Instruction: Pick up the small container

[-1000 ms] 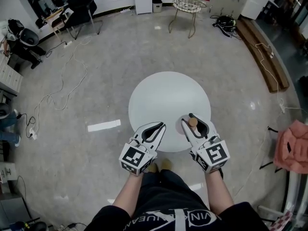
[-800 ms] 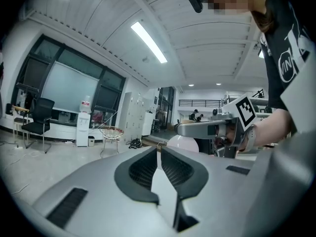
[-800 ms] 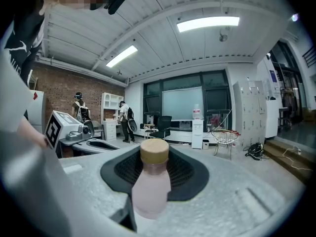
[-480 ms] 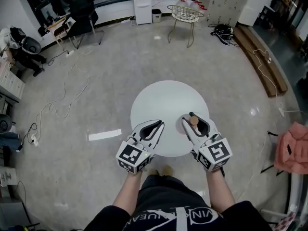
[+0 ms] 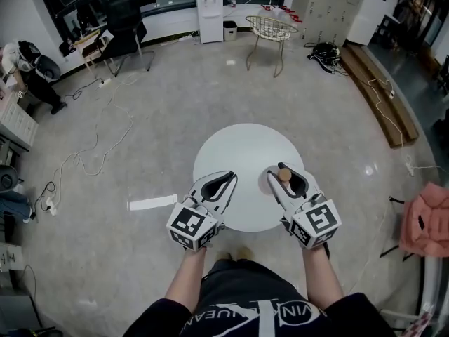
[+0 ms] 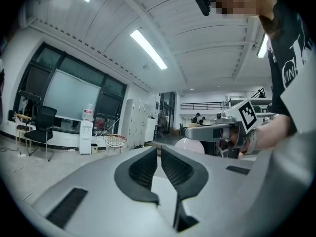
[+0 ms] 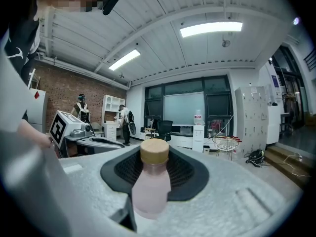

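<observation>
Both grippers are riding higher over the round white table (image 5: 238,146) than a second ago, and the tabletop is looking smaller beneath them. The right gripper (image 5: 284,168) is clamping the small container (image 7: 150,181), a pale pink bottle with a tan cap, upright between its pads, the cap poking up above the jaws. The left gripper (image 5: 228,179) is hanging alongside, well apart to the left of that claw, with its jaws drawn together to a thin slit and gripping nothing.
</observation>
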`<action>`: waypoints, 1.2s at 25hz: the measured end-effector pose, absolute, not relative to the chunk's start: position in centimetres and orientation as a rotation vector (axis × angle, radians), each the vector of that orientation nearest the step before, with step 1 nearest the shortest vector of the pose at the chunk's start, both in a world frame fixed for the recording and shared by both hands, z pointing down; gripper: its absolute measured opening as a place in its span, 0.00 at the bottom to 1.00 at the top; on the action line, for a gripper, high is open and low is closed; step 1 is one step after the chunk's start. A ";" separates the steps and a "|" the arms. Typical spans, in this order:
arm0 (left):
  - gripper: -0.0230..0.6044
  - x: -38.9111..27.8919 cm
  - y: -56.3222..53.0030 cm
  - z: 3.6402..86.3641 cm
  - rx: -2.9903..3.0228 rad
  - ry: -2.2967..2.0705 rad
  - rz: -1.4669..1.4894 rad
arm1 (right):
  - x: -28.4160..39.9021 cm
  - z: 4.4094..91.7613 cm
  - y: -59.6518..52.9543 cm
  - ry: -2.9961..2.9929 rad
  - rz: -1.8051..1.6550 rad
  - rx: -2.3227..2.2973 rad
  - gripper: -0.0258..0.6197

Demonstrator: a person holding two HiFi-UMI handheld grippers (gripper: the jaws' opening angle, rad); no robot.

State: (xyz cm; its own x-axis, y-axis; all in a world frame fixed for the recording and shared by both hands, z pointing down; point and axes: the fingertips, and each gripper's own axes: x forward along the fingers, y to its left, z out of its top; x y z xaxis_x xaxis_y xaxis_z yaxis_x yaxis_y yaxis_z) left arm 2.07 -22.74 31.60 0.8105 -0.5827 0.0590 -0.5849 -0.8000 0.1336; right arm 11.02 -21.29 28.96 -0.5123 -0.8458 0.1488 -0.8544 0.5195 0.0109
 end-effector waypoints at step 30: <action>0.08 -0.6 -22.8 27.2 2.883 -1.037 -0.081 | 10.7 26.2 -20.2 -2.630 0.035 1.504 0.24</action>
State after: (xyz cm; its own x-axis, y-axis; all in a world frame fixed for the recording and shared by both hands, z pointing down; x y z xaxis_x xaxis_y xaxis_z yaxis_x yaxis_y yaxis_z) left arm -0.55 -22.84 27.17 0.7700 -0.6376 -0.0238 -0.6336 -0.7685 0.0896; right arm 10.75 -20.20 26.22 -0.5023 -0.8579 0.1084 -0.8605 0.5082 0.0352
